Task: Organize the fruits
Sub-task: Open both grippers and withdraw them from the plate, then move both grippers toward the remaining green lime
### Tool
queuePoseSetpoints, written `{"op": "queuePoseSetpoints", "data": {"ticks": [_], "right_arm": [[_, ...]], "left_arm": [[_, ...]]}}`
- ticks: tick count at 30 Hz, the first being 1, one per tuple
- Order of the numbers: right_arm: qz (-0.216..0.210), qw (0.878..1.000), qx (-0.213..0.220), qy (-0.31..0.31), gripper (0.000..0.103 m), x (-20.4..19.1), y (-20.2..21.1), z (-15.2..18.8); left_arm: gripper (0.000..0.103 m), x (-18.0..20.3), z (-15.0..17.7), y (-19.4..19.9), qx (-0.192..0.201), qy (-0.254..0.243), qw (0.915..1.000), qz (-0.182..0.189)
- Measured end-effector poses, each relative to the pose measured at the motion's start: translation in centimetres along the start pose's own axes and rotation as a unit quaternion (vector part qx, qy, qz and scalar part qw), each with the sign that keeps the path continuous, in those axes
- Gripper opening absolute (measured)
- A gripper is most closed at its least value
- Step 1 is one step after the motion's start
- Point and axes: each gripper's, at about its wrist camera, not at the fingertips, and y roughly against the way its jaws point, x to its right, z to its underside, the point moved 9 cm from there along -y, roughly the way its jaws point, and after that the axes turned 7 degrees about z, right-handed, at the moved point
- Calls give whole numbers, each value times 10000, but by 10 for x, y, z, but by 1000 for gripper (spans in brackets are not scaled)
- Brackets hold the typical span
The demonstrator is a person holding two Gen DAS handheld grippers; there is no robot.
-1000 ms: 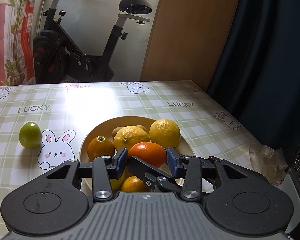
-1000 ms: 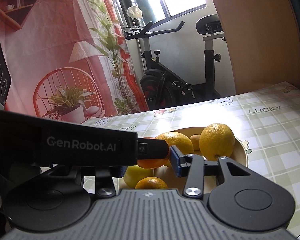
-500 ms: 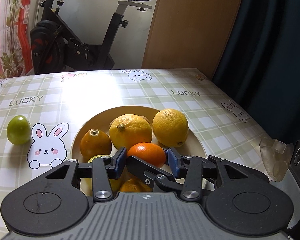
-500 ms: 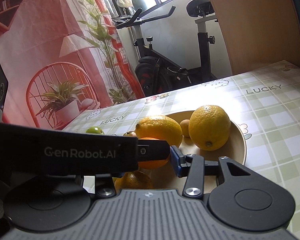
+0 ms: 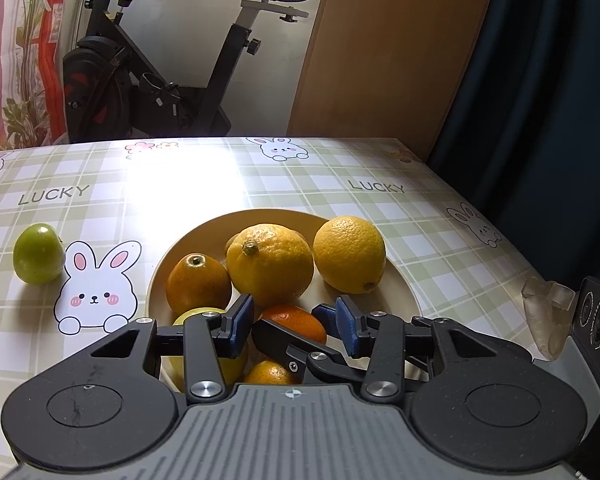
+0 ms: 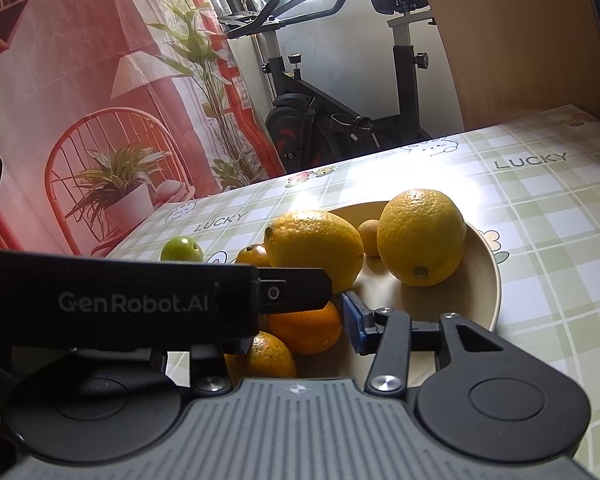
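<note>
Left wrist view: the table [image 5: 340, 184] carries a cream bowl [image 5: 396, 292] heaped with citrus. The left gripper [image 5: 292, 326] stands with its jaws apart around an orange [image 5: 300, 318] at the bowl's 6 o'clock, a sliver of gap showing on each side.

In the right wrist view the right gripper [image 6: 294, 334] is at the same orange. One blue pad sits just beside the fruit, but a black bar [image 6: 140, 300] hides the other finger, so I cannot tell whether it grips.

The main risk, I judge, is the two tools crowding one fruit and knocking each other. A nudge could also roll the two big lemons [image 5: 270, 266] at the orange's 12 o'clock, or tip the heap over the rim. A round, smooth orange may squirt out of an off-centre pinch. The green fruit [image 5: 38, 253], alone at the bowl's 9 o'clock, could roll if the table is bumped.

The tablecloth reads "LUCKY" [image 5: 54, 195]; the bar reads "GenRobot.AI".
</note>
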Motion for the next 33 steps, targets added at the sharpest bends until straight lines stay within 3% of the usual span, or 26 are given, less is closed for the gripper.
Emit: {"op": "queuePoseSetpoints", "data": {"ticks": [5, 15, 20, 33], "right_arm": [[-68, 9996, 248, 95, 59, -2, 9, -1], [-112, 9991, 403, -29, 61, 1, 16, -5], [-129, 9989, 440, -28, 63, 0, 18, -4], [170, 9961, 792, 343, 63, -18, 33, -3]], "left_arm": [[48, -4, -3, 14, 175, 158, 9997, -6], [49, -45, -2, 61, 647, 806, 9942, -287], [49, -66, 7, 75, 646, 1087, 9911, -427], [49, -91, -3, 113, 882, 1045, 9885, -649]]}}
